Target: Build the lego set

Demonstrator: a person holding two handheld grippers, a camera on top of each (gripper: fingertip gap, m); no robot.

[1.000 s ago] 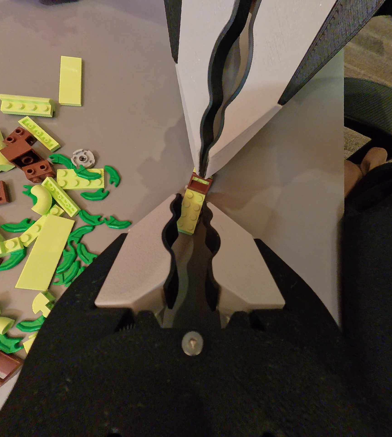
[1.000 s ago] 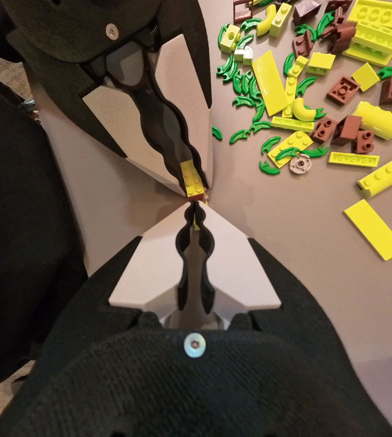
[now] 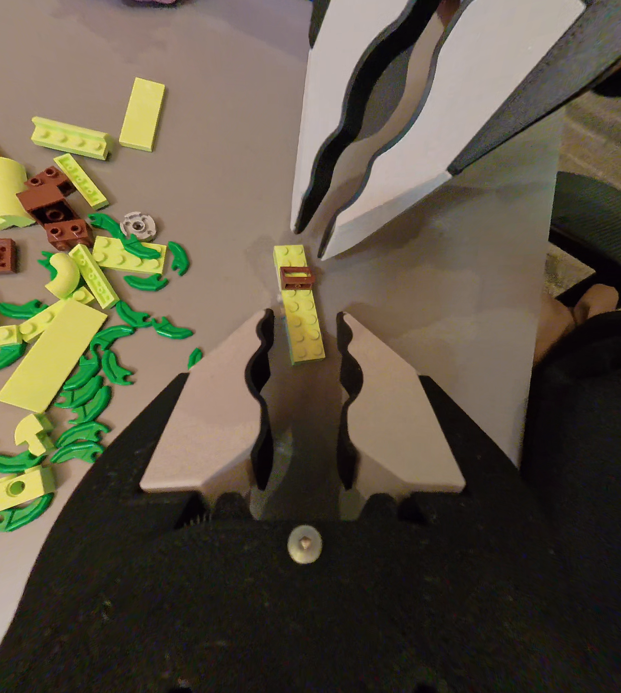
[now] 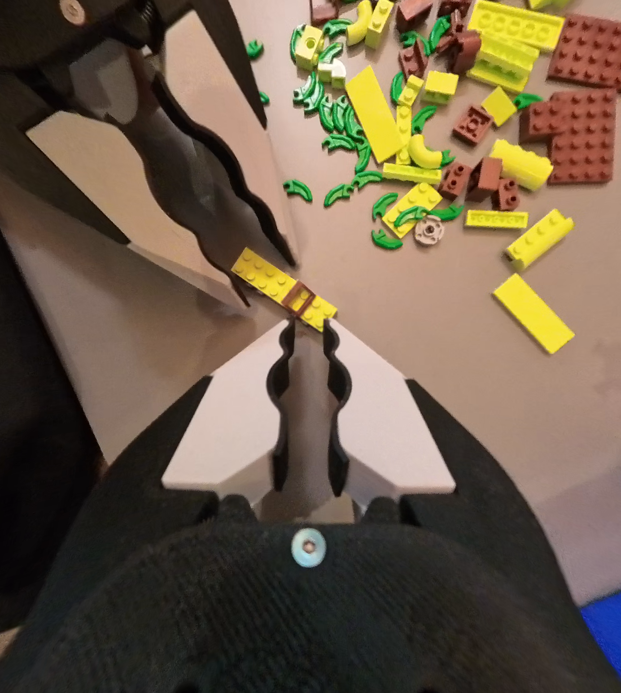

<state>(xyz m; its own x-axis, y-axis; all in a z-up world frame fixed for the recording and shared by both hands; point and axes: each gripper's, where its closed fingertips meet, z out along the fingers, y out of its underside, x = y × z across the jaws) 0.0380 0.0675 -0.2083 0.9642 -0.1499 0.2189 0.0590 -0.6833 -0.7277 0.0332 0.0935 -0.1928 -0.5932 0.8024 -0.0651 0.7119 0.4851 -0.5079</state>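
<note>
A long lime plate (image 3: 301, 322) lies flat on the grey table (image 3: 226, 112) with a small brown frame piece (image 3: 297, 278) fixed across it. My left gripper (image 3: 305, 313) is open, its fingers on either side of the plate's near end without gripping it. My right gripper (image 3: 309, 243) is narrowly open, its tips just off the plate's far end and empty. In the right wrist view the plate (image 4: 260, 275) and brown piece (image 4: 300, 298) lie just ahead of the right gripper (image 4: 308, 322). The left gripper (image 4: 267, 281) stands open over the other end.
A loose pile of lime, brown and green leaf pieces (image 3: 76, 300) covers the table to the left, with a grey round piece (image 3: 138, 226). Large brown plates (image 4: 601, 52) lie at the far side. The table's edge (image 3: 537, 337) and a person's dark clothing (image 3: 593, 412) are at the right. Only a small space, under 4 cm, lies between the two pairs of fingers. From either gripper's tips it is about 8 centimeters to the grey round piece (image 3: 138, 226). The right camera catches it too, in the right wrist view (image 4: 429, 229).
Both grippers were shut on the plate and brown piece, held together above the table. Both have opened and drawn apart, and the joined plate now lies on the table.
</note>
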